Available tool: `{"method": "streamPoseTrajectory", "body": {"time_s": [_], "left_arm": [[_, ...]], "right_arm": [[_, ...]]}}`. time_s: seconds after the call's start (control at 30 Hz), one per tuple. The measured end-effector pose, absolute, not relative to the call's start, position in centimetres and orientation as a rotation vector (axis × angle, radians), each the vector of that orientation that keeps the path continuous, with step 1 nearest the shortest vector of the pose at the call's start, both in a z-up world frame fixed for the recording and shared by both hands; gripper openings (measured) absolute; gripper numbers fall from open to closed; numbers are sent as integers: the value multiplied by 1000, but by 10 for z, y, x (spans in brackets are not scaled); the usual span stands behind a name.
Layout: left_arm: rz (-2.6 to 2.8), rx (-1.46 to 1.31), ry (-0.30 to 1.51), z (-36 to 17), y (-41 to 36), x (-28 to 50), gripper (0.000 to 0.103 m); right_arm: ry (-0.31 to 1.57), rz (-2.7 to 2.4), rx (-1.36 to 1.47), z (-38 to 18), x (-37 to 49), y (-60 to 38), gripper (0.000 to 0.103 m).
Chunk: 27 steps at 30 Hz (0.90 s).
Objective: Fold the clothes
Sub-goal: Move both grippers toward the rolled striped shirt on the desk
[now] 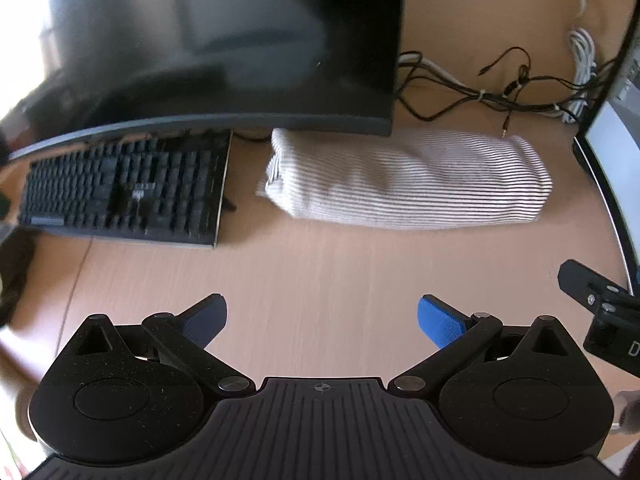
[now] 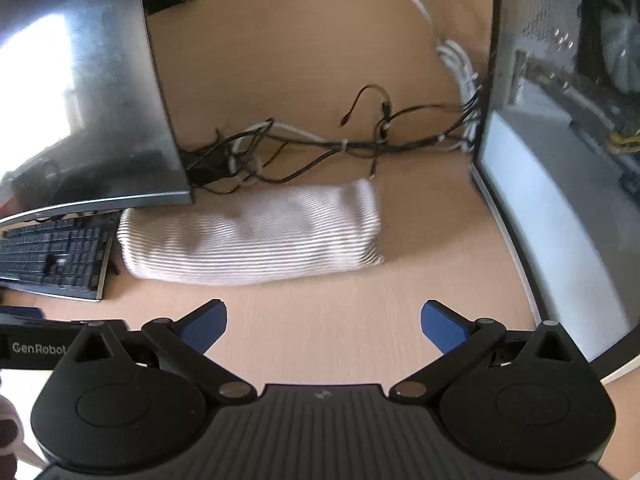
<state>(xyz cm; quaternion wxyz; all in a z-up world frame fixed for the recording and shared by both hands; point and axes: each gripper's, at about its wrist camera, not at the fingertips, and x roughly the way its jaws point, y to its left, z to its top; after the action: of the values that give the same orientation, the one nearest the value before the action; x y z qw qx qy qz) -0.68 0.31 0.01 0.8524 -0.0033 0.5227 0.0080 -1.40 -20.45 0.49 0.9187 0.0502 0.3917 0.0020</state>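
Crowded between a monitor (image 1: 208, 40) and a cable tangle (image 2: 320, 144), the desk (image 1: 320, 272) holds our folded striped garment (image 1: 404, 180) just beside the keyboard (image 1: 120, 188); with left gripper (image 1: 320, 320) and right gripper (image 2: 324, 326) hovering near it, jaws released and empty, we judge a careless reach could snag the cables or undo the fold.

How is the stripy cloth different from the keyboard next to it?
The striped cloth is pale with thin dark lines; the keyboard is black all over. The cloth is a soft, rounded, folded bundle; the keyboard is flat and hard-edged with rows of keys. The keyboard sits mostly under the monitor; the cloth sticks out beside it. Both lie on the wooden desk.
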Motion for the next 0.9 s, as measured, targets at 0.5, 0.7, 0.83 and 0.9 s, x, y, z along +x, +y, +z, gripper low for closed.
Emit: {"method": "streamPoseTrajectory", "body": {"time_s": [0.5,0.7,0.83,0.9], "left_arm": [[151,36,1044,14,12,-1,103],[242,4,1056,12,25,-13,103],[287,-16,1053,15,34,-18,103],[301,-26,1052,15,38,-22,103]], "right_arm": [[745,165,-36,-20,107,-226,103],[732,252,-208,-57,166,-193,103],[748,307,-212,-76,190,-174,103],[758,323,-179,-82,195,-170,103]]}}
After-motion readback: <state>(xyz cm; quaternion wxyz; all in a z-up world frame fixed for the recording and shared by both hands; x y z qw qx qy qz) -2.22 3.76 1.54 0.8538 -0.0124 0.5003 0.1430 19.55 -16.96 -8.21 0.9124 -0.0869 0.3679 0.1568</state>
